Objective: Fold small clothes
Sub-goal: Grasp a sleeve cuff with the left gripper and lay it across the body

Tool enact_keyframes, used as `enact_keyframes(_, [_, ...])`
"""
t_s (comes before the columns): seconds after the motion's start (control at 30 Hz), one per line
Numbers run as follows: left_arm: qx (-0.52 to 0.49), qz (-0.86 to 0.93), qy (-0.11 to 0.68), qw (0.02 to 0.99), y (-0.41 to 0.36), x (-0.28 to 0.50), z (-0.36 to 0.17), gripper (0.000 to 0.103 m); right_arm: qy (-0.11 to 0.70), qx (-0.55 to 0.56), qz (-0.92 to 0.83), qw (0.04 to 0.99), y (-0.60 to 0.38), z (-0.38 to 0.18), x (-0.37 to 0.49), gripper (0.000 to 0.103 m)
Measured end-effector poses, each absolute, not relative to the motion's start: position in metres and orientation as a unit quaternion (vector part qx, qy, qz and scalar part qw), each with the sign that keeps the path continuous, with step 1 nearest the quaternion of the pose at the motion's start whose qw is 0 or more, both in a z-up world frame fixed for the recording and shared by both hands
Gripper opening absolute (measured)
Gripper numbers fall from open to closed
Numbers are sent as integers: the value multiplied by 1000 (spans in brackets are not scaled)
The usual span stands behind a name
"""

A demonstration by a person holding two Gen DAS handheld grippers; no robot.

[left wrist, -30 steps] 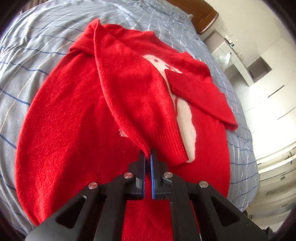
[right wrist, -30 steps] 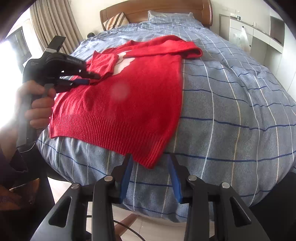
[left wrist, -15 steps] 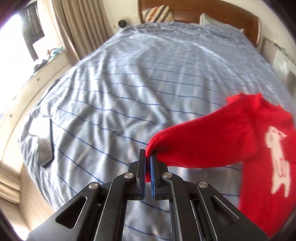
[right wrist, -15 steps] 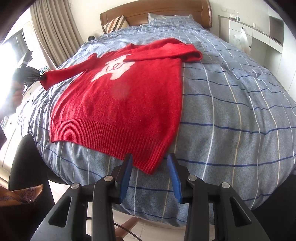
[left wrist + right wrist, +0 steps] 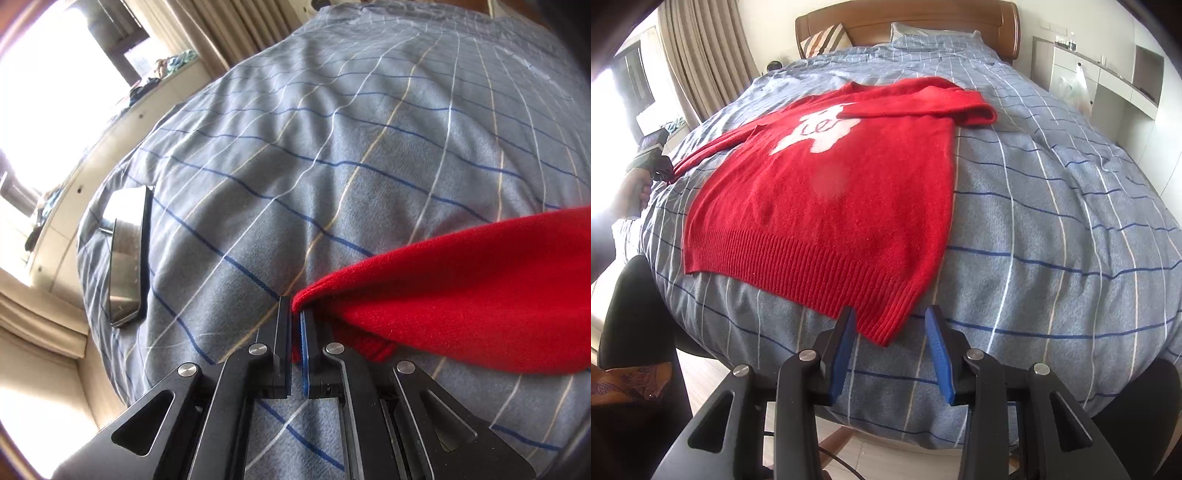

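Observation:
A red sweater (image 5: pixel 831 192) with a white bear figure lies flat on the bed, hem toward me. Its right sleeve is folded across the top. Its left sleeve (image 5: pixel 713 146) is stretched out to the left. My left gripper (image 5: pixel 295 314) is shut on that sleeve's cuff (image 5: pixel 443 288), low over the bedspread; it also shows in the right wrist view (image 5: pixel 661 166) at the far left. My right gripper (image 5: pixel 890 325) is open and empty, its blue pads (image 5: pixel 844 347) on either side of the hem's lower right corner.
The bed has a grey-blue checked cover (image 5: pixel 1052 221) and a wooden headboard (image 5: pixel 908 22). A phone (image 5: pixel 127 258) lies on the cover near the left bed edge. Curtains and a window stand on the left, white cabinets (image 5: pixel 1115 85) on the right.
My left gripper has pulled the left sleeve off the sweater's front and out to the left, lowering it toward the cover. My right gripper has stayed open at the hem corner.

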State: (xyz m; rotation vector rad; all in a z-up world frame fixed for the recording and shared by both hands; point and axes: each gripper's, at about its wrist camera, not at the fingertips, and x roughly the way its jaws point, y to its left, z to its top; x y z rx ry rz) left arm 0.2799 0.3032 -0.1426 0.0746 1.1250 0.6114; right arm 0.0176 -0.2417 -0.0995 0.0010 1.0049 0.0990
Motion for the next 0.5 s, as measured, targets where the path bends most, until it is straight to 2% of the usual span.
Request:
enact_keyframes(0.17, [88,293,503,808,281,280,-152,3,428,-93,40,898,-246,-43,58,40])
enact_keyframes(0.2, [87,291,498,812,279,277,-151,6,418,-110,44,901,-246,-32,72,48])
enact_keyframes(0.23, [85,288,495,815,278,273,-148,8,411,-121,48,902,-246,-23,87,63])
enact_keyframes(0.27, [82,286,493,818,277,268,-145,18,402,-128,56,905,-246,-15,102,70])
enact_keyframes(0.3, [79,286,489,820,276,261,-140,36,393,-137,64,907,-244,-10,119,77])
enact_keyframes(0.37, [68,282,474,831,275,244,-128,60,385,-166,79,905,-235,-9,156,77])
enact_keyframes(0.4, [56,277,463,840,274,233,-120,64,386,-180,92,900,-227,-14,176,77])
enact_keyframes(0.5, [29,251,456,853,262,203,-110,65,416,-171,165,878,-197,-35,226,77])
